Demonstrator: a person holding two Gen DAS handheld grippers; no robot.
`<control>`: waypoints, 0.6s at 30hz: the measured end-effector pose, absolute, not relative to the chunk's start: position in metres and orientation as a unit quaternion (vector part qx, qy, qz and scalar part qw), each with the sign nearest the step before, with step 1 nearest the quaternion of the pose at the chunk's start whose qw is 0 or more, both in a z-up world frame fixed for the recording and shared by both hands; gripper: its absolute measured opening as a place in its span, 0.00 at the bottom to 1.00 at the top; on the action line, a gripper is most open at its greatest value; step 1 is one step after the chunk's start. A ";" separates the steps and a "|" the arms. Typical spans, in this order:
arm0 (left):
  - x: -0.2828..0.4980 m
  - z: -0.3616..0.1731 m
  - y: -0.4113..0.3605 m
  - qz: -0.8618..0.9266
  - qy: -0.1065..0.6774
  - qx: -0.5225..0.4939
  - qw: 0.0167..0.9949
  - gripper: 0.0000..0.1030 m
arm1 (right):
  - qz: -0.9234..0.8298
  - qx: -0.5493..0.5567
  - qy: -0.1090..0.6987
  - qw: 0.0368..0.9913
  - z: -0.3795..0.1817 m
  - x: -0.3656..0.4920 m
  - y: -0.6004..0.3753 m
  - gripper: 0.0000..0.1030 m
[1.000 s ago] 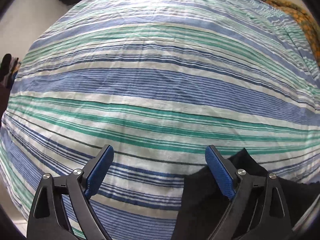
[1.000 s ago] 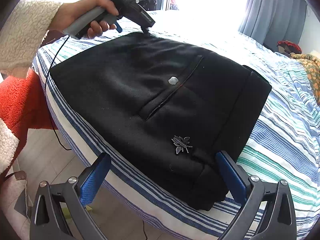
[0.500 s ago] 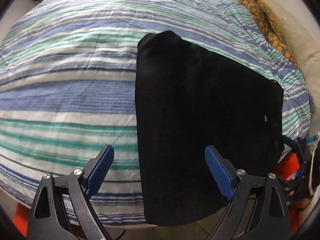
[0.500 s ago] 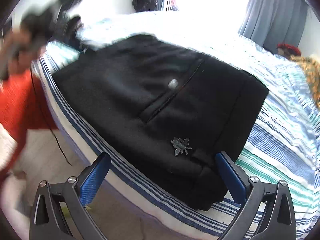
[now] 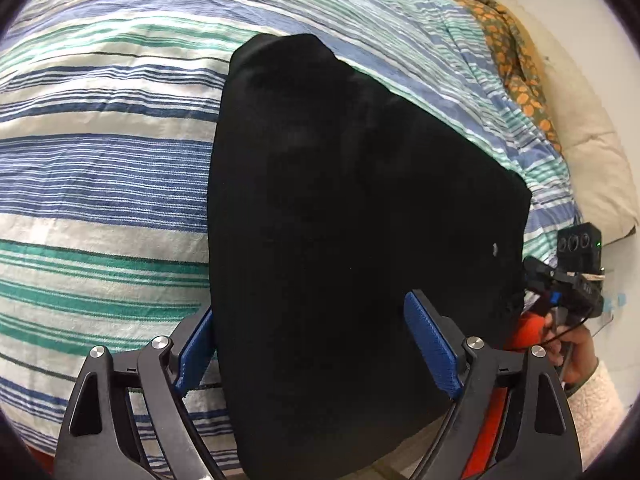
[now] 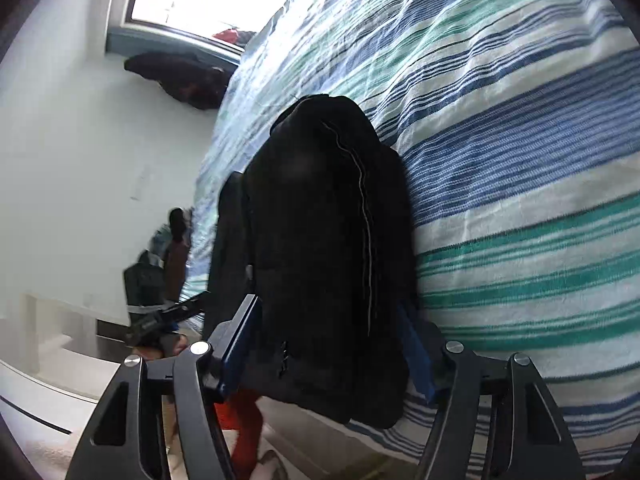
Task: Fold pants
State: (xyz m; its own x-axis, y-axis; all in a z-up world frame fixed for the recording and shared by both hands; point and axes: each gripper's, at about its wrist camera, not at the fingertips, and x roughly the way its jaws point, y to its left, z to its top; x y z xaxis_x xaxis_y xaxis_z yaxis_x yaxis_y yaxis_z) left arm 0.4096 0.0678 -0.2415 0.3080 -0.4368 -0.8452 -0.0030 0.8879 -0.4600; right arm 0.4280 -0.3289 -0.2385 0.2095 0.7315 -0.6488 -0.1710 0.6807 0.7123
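Left tool [image 5: 316,354] is spread wide, blue pads either side of the near edge of the folded black pants [image 5: 352,240], not clamping anything. One pad sits right at the pants' left edge and the other is over the black fabric. Right tool [image 6: 332,350] has its pads on both sides of the folded bundle's thick end, fabric filling the gap, but I honestly can't tell if it's actually pinching. The pants lie in a flat folded rectangle near the edge of the bed, on the blue, green and white striped bedspread [image 5: 100,168]. An orange patterned blanket [image 5: 516,60] sits farther back.
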 end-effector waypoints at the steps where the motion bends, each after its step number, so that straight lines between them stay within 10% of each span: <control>1: 0.411 -0.242 0.065 -0.134 0.574 -0.191 0.785 0.86 | 0.302 0.244 0.549 0.740 -0.236 0.433 -0.325 0.69; 10: 0.414 -0.241 0.055 -0.123 0.577 -0.175 0.789 0.82 | 0.293 0.281 0.591 0.697 -0.263 0.437 -0.334 0.78; 15: 0.408 -0.217 0.054 -0.111 0.546 -0.186 0.809 0.24 | 0.313 0.279 0.588 0.692 -0.261 0.434 -0.325 0.48; 18: 0.405 -0.187 0.046 -0.128 0.524 -0.170 0.824 0.21 | 0.336 0.273 0.561 0.706 -0.234 0.432 -0.319 0.34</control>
State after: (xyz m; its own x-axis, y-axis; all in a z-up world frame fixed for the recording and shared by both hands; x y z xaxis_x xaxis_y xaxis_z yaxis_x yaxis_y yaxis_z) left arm 0.4055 0.0455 -0.1872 0.4173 -0.3894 -0.8211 0.0324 0.9094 -0.4148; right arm 0.4318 -0.3189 -0.2336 0.1451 0.7801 -0.6085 -0.1676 0.6255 0.7620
